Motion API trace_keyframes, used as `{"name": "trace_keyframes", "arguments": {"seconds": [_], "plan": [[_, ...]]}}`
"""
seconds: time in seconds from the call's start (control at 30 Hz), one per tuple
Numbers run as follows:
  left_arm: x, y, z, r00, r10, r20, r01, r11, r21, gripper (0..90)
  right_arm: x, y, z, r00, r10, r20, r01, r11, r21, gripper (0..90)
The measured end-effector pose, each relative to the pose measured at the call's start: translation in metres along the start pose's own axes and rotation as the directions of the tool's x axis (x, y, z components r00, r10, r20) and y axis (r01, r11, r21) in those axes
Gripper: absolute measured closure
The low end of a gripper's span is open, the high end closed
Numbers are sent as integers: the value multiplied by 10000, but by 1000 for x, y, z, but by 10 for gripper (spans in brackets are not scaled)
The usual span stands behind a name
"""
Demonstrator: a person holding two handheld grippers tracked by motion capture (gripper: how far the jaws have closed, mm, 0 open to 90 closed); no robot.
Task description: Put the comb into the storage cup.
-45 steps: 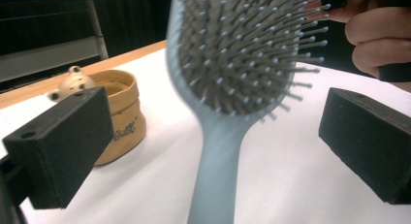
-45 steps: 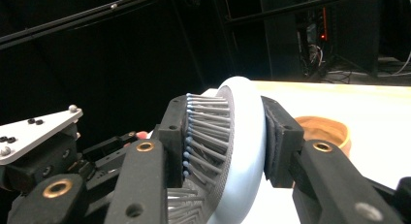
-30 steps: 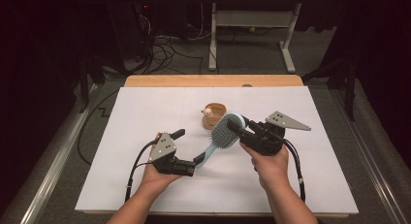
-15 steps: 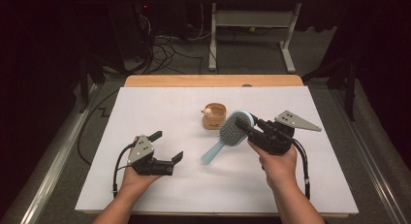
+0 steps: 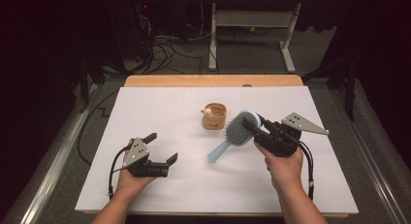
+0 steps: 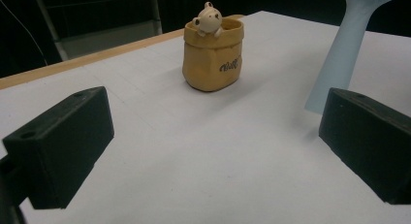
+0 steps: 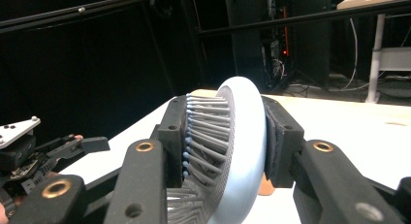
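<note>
A light blue hairbrush hangs tilted above the white table, handle pointing down to the left. My right gripper is shut on its round head; in the right gripper view the pads clamp the bristle side and the back of the hairbrush. A small tan pot with a bear figure stands at mid table, just left of the brush head. My left gripper rests low over the front left of the table, open and with nothing between its fingers. In the left gripper view the pot stands ahead and the brush handle at right.
The white sheet covers the table, with a wooden strip along the far edge. Cables and a table frame lie on the dark floor beyond. A cable trails from each gripper toward the near edge.
My left gripper has let go of the brush handle and drawn back to the left and toward the near edge. The right gripper keeps the brush almost still.
</note>
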State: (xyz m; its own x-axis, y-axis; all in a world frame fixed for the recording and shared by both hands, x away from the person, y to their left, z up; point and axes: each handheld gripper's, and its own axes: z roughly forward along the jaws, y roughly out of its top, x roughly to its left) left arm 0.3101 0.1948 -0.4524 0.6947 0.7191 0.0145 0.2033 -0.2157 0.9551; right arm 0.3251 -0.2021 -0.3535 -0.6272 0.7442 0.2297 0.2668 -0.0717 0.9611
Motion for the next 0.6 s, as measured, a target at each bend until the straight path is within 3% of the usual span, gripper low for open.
{"name": "trace_keyframes", "arguments": {"seconds": [0.17, 0.6], "plan": [[3, -1, -2, 9998, -205, -37, 205, 9998, -38, 0, -4, 1, -6, 9997, -133, 214, 133, 9999, -15, 609], [4, 0, -4, 9998, -199, -79, 198, 9997, -134, 0, -14, 2, -23, 9973, -229, 702, 240, 9996, -147, 609]]}}
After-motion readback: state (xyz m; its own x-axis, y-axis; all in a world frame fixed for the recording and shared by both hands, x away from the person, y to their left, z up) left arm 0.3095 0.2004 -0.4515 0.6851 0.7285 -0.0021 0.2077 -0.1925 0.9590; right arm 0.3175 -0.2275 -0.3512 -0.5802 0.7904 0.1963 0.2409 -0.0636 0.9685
